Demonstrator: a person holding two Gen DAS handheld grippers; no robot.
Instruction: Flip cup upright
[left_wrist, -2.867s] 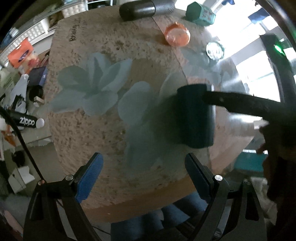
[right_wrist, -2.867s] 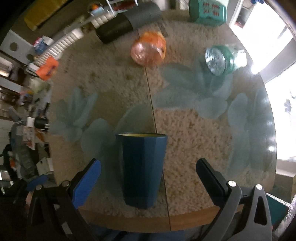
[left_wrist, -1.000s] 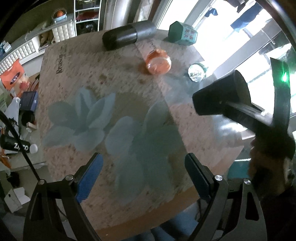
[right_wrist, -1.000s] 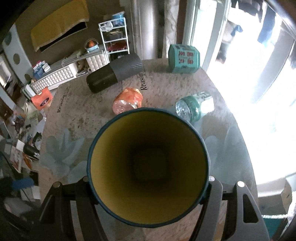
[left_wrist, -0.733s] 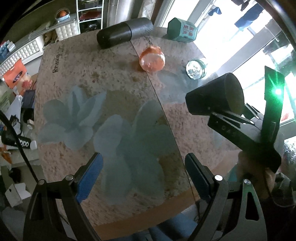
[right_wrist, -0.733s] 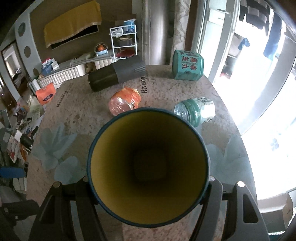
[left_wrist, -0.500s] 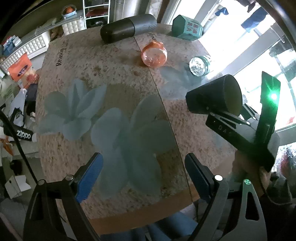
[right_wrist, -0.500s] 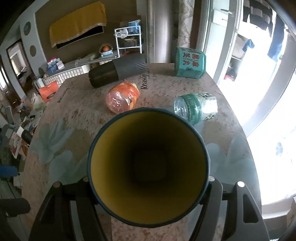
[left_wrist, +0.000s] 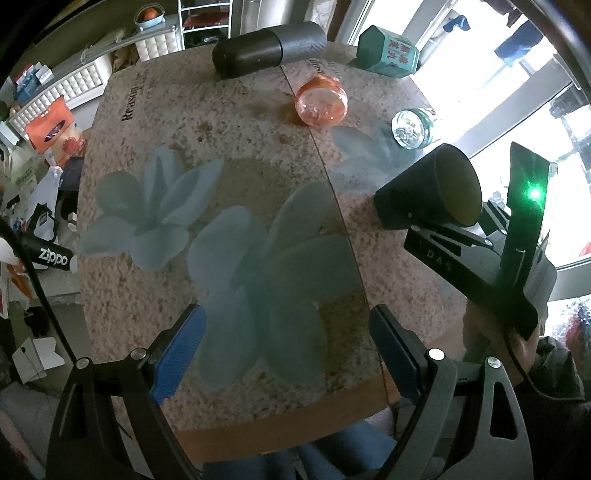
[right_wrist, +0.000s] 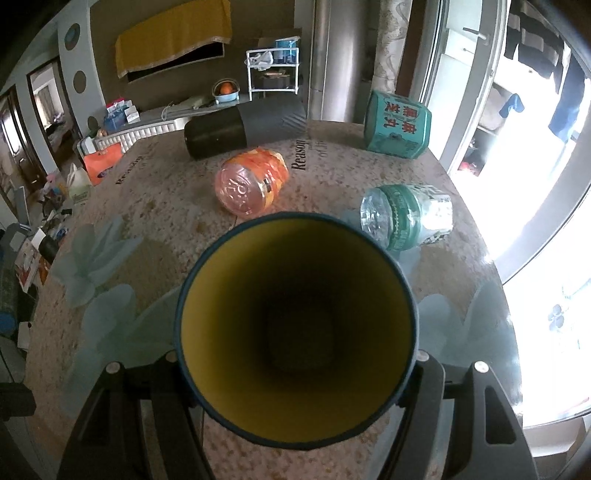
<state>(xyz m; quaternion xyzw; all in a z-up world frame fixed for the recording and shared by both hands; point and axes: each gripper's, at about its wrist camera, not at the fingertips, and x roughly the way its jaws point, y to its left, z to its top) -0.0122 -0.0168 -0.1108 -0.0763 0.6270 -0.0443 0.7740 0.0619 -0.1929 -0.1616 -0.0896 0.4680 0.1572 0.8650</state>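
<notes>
Cup (right_wrist: 295, 328), dark blue outside and mustard yellow inside, fills the middle of the right wrist view with its round mouth facing the camera; the bottom sinks into shadow. It is clamped between the fingers of the right gripper (left_wrist: 417, 225), whose black arms show at 4 and 8 o'clock of the rim. From the left wrist view the same cup (left_wrist: 424, 192) hangs tilted above the table (left_wrist: 221, 155) at 3 o'clock, mouth turned to the right and slightly up, base toward the table's middle, clear of the surface. A hand (left_wrist: 491, 339) grips the tool's handle below it.

Beyond the rim, at 11 o'clock, lies an orange bottle (right_wrist: 251, 181) on its side; at 1 o'clock a clear bottle (right_wrist: 406, 214) with a green label, also lying. Farther back rest a dark cylinder (right_wrist: 243, 125) and a teal tin (right_wrist: 397, 125).

Left gripper (left_wrist: 286, 347) hovers low at 6 o'clock, blue-padded fingers spread wide, holding nothing.
</notes>
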